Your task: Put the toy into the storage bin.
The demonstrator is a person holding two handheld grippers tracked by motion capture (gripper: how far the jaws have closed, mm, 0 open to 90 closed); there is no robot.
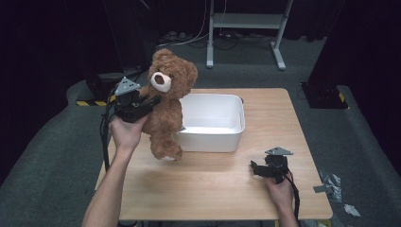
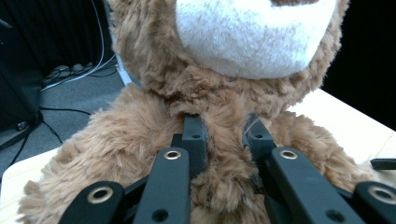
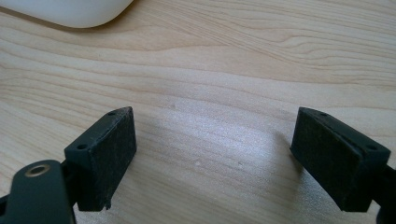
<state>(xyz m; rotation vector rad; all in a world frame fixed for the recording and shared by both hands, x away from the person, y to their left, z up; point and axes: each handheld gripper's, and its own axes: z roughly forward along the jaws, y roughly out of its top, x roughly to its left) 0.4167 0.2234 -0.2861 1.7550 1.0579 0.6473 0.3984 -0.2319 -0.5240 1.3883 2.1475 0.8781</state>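
Right gripper (image 1: 255, 169): near right on the table (image 1: 213, 189), jaws wide apart with nothing between them, parked clear of the work.
Left gripper (image 1: 150, 100): raised at left, jaws pinched into chest fur.
Teddy bear (image 1: 166, 101): hangs upright at the tub's left edge, likely bound inside.
White tub (image 1: 215, 139): centre, farther back, empty.
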